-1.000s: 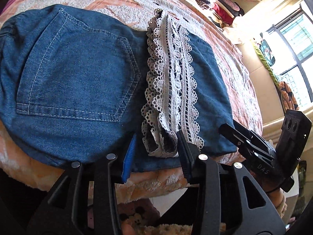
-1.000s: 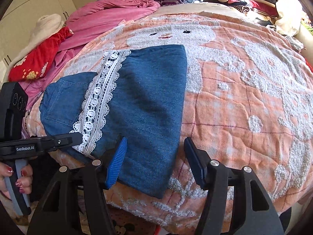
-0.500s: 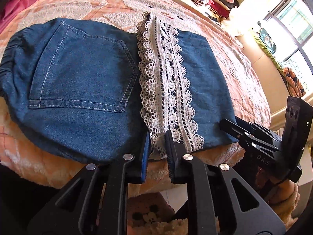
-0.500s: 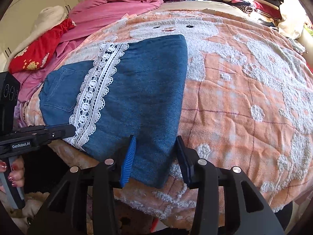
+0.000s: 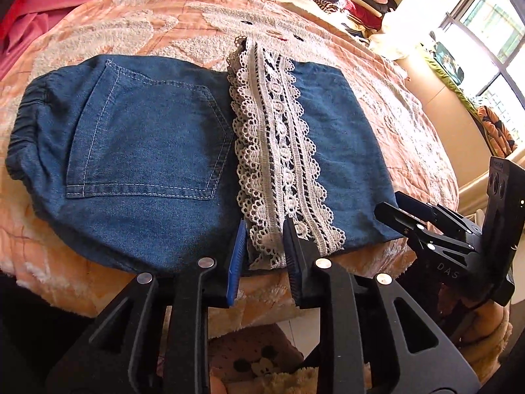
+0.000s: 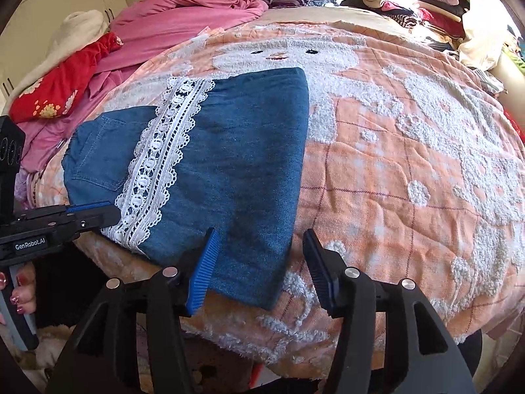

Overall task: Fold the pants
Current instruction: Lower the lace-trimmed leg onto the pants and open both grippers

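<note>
Folded blue denim pants (image 5: 147, 151) lie on the orange bedspread (image 5: 183, 23) near its front edge, back pocket up. A white lace trim (image 5: 275, 151) runs across them. My left gripper (image 5: 265, 229) is at the near end of the lace; its jaws are opening, with the lace end loose between the blue pads. In the right wrist view the same pants (image 6: 246, 151) and lace trim (image 6: 164, 157) show. My right gripper (image 6: 261, 233) straddles the near folded denim corner, jaws opening and pads not pressing it. The left gripper (image 6: 108, 210) reaches in from the left.
The bedspread's front edge (image 6: 262, 338) drops off just under both grippers. A pink blanket (image 6: 183, 13) and red cloth (image 6: 55, 92) lie at the far left, piled clothes (image 6: 416, 6) at the back. A window (image 5: 492, 42) is on the right. A hand (image 6: 19, 292) holds the left handle.
Both grippers narrowed their jaws half a second ago, the left on the lace end and the right around the denim corner, then widened again. The pants lie in the same place.
</note>
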`<action>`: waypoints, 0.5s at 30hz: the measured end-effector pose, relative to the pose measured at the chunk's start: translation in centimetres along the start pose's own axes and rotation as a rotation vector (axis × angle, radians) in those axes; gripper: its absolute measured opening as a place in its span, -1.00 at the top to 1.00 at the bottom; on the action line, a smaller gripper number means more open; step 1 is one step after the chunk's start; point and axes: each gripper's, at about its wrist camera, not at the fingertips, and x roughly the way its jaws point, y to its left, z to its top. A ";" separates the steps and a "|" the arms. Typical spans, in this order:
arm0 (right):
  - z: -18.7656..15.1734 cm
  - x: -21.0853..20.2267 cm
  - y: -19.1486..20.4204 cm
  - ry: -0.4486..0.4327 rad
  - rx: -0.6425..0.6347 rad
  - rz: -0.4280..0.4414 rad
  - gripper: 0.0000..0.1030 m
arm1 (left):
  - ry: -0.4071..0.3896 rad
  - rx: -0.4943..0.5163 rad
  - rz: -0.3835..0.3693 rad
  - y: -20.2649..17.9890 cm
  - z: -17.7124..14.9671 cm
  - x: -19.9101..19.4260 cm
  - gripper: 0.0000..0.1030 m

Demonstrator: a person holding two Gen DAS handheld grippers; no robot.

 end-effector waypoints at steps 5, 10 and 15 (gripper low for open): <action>0.3 -1.2 0.0 -0.026 0.004 -0.007 -0.10 | -0.040 0.022 0.034 0.1 0.3 -1.0 0.65; 0.9 -2.1 0.5 -0.056 0.003 -0.004 -0.18 | -0.068 0.024 0.045 0.3 0.6 -2.0 0.53; 1.4 -2.7 1.5 -0.072 -0.012 -0.002 -0.29 | -0.093 0.042 0.064 0.1 0.8 -2.9 0.46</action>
